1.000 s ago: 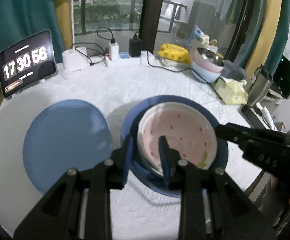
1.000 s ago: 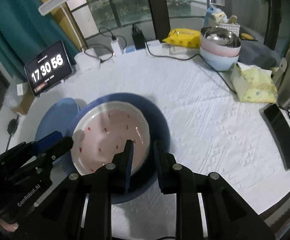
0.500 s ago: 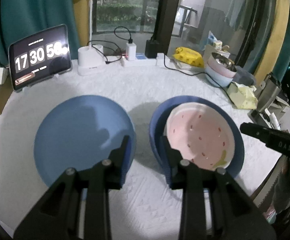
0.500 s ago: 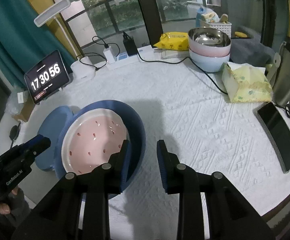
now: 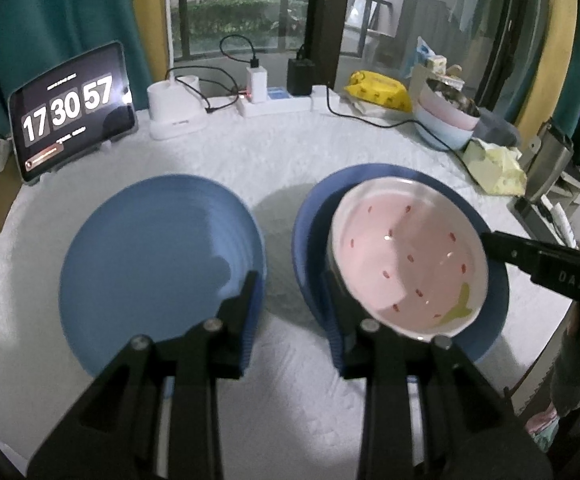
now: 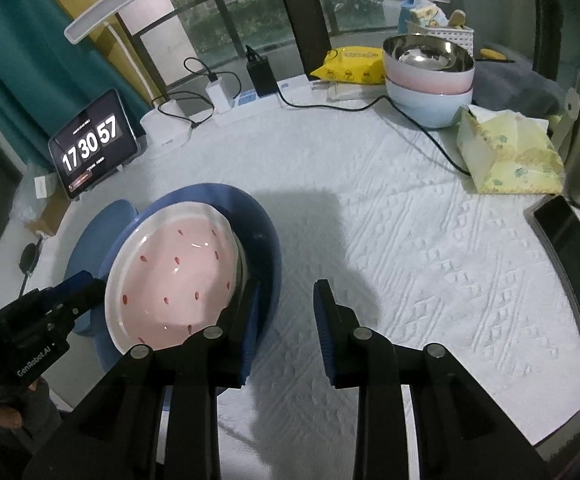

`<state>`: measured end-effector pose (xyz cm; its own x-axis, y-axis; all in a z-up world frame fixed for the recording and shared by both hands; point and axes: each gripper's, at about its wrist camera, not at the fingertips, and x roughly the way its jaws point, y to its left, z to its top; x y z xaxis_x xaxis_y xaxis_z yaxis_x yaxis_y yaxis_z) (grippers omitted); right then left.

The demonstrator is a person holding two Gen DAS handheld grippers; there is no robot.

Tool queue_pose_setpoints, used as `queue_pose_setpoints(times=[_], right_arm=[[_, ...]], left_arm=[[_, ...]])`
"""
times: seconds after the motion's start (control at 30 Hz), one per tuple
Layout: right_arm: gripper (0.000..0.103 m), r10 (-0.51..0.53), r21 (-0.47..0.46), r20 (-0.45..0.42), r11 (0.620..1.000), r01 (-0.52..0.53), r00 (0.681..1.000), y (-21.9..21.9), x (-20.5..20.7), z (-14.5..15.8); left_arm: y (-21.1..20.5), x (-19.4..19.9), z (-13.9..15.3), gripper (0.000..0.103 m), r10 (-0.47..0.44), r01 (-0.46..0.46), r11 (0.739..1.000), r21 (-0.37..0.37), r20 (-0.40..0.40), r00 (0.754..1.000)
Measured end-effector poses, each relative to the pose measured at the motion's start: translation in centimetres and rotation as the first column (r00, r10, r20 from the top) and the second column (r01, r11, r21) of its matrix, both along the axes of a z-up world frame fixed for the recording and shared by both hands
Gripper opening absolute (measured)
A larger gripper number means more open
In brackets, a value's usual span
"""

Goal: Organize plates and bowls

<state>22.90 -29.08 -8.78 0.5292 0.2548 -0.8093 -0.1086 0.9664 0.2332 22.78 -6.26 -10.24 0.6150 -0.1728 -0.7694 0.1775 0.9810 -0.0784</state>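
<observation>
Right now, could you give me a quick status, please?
Left gripper and right gripper open, empty. Pink plate sits in blue dish; second blue plate beside. Nothing in the way.

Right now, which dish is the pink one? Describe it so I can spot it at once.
On the white tablecloth, find the two blue plates near the front edge. The pink dish sits inside the deeper blue plate, beside the bare flat blue plate. It alone has a white rim, red seed-like specks and a green mark, like a strawberry.

A white-clothed table (image 6: 390, 240) bears two blue plates (image 5: 158, 264) (image 5: 310, 216), stacked bowls (image 6: 430, 92), a tablet (image 5: 74, 108).
</observation>
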Motion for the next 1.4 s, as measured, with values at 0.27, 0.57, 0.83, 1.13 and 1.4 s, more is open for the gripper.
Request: queue_pose_setpoints(times=[0.27, 0.57, 0.83, 1.13, 1.4], right_arm=[[0.029, 0.026, 0.0, 0.008, 1.0, -0.026, 1.0, 0.3, 0.4, -0.6], [0.037, 0.011, -0.025, 0.062, 1.0, -0.009, 0.998, 0.4, 0.2, -1.0], [0.058, -0.077, -0.011, 0.072, 0.997, 0.078, 0.994, -0.6, 0.1, -1.6], [0.052, -0.108, 0.059, 0.071, 0.993, 0.104, 0.992, -0.8, -0.3, -1.8], [0.012, -0.061, 0.115, 0.065, 0.992, 0.054, 0.996, 0.3, -0.4, -1.4]], left_arm=[[-0.8, 0.1, -0.5, 0.032, -0.011, 0.01, 0.999, 0.052, 0.027, 1.0], [-1.0, -0.3, -1.0, 0.033, 0.003, -0.01, 0.997, 0.075, 0.093, 0.996], [-0.5, 0.1, -1.1, 0.033, 0.005, -0.007, 1.0, 0.031, 0.088, 0.996], [-1.0, -0.6, -1.2, 0.029, -0.004, -0.003, 0.999, 0.052, 0.137, 0.991], [-1.3, -0.8, -1.1, 0.015, -0.021, 0.014, 0.999, 0.049, 0.157, 0.987]])
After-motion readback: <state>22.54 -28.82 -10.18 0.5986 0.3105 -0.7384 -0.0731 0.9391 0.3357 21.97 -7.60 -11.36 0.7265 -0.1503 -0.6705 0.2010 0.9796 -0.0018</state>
